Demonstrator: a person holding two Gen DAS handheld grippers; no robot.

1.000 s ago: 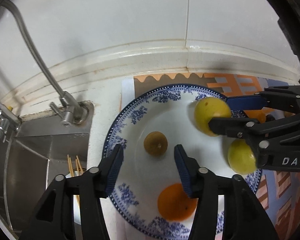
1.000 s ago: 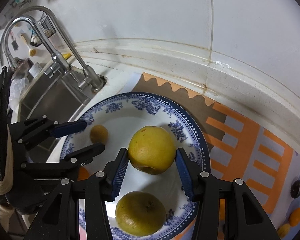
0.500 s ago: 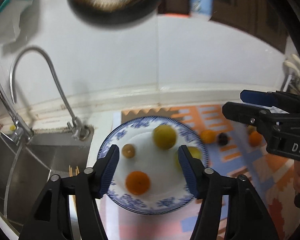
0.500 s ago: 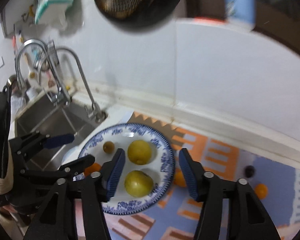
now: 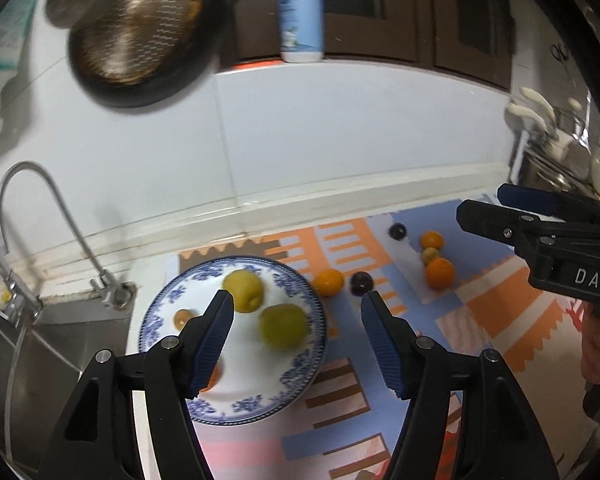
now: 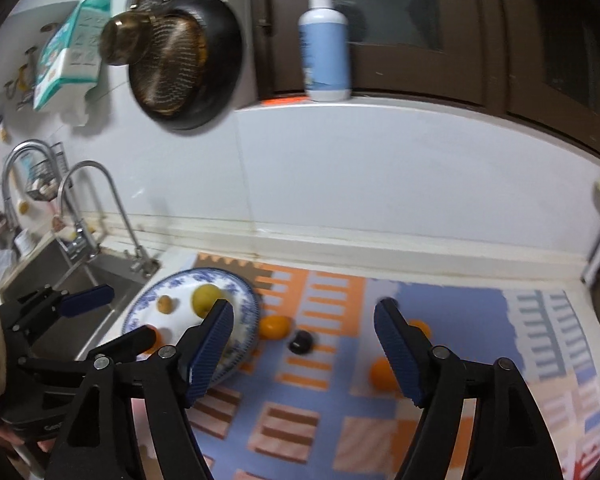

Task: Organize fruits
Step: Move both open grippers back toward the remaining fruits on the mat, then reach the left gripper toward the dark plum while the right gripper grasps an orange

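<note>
A blue-and-white plate (image 5: 296,384) (image 6: 140,312) holds two yellow-green fruits (image 5: 243,285) (image 5: 283,326), a small brown fruit (image 5: 183,317) and an orange partly hidden by my left finger. On the patterned mat (image 5: 480,320) lie an orange (image 5: 329,282) (image 6: 275,327), a dark plum (image 5: 361,283) (image 6: 300,342), and further right two oranges (image 5: 439,273) (image 5: 432,240), a small yellowish fruit (image 5: 430,255) and another plum (image 5: 397,231). My left gripper (image 5: 296,312) is open and empty, high above the plate's right edge. My right gripper (image 6: 304,320) is open and empty above the mat.
A sink (image 5: 40,360) with a tap (image 5: 60,216) lies left of the plate. A pan (image 5: 140,36) hangs on the wall, a bottle (image 5: 301,12) stands on the ledge. A dish rack (image 5: 560,152) stands at the right.
Both grippers have lifted up and back from the plate and shifted right. A second ago the right gripper's fingers straddled a yellow fruit on the plate; now it is clear of it.
</note>
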